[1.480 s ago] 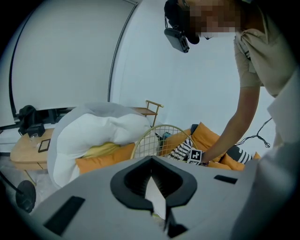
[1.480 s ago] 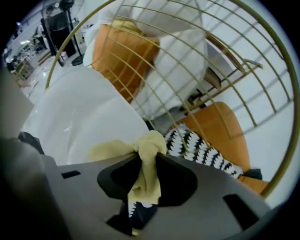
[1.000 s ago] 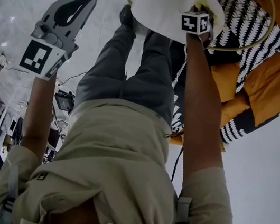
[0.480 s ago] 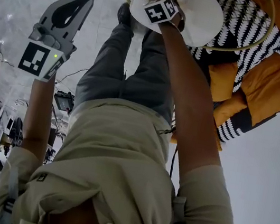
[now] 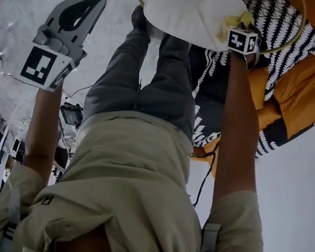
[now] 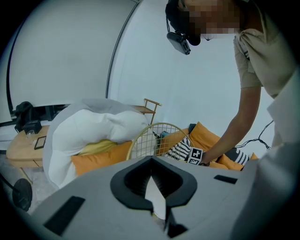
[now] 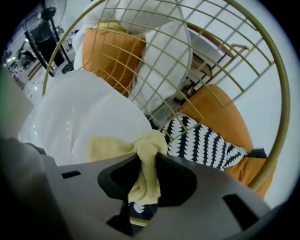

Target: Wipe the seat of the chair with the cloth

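Note:
The chair's white round seat (image 5: pixel 184 6) (image 7: pixel 79 117) lies straight ahead, ringed by its gold wire back (image 7: pixel 197 51) (image 6: pixel 152 138). A yellow cloth (image 5: pixel 236 19) (image 7: pixel 145 150) is bunched between the jaws of my right gripper (image 5: pixel 241 29) (image 7: pixel 149 158), which is shut on it. The cloth rests on the seat's right edge, beside the wire back. My left gripper (image 5: pixel 97 0) (image 6: pixel 151 160) is held out to the left over the floor, away from the chair. Its jaws are shut with nothing in them.
Orange cushions (image 5: pixel 312 89) and a black-and-white zigzag pillow (image 5: pixel 283 30) (image 7: pixel 206 140) lie right of the chair. A white cushion (image 6: pixel 89 126) is piled behind it. The person's legs (image 5: pixel 145 78) stand before the seat. A low wooden table (image 6: pixel 21 147) is at the left.
My right gripper swept the cloth left across the seat, then back to its right edge. My left gripper has barely moved.

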`<state>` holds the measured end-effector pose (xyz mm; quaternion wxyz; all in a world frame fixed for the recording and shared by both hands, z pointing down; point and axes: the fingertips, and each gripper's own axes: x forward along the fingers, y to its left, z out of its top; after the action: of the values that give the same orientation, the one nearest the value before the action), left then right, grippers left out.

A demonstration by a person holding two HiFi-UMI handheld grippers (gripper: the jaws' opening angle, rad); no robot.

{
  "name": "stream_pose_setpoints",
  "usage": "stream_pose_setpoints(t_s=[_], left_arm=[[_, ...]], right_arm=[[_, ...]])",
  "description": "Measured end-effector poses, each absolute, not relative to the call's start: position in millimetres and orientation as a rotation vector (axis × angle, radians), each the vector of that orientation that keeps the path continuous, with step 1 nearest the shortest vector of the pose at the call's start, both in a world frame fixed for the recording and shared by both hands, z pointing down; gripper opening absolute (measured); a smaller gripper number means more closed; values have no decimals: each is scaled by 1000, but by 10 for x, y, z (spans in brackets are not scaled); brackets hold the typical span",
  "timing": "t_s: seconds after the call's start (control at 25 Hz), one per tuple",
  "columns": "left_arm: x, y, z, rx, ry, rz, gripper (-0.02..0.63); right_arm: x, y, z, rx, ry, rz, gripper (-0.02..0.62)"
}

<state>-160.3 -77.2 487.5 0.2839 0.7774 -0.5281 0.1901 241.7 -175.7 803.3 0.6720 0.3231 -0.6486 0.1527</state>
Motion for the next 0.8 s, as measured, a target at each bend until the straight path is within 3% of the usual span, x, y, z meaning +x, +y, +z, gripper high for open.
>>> stream_pose_setpoints(t_s=[0.16,0.32,0.56,0.8], left_arm=[[-1586,-805,4857,2098,-1408,506,17],[-1623,-708,4872,2079,-1412,523,17],[-1710,-589,4933,2052,-1430,504,17],[-1836,-528,4988,2023,-1453,487,17]], right_arm=[[2527,-1713,8049,724,-1449,348,106],[2148,-1623,8095,708,-1500,363,106],[685,-1032,8341,453,-1665,370,106],[-960,-215,7961,67,-1927,316,106]])
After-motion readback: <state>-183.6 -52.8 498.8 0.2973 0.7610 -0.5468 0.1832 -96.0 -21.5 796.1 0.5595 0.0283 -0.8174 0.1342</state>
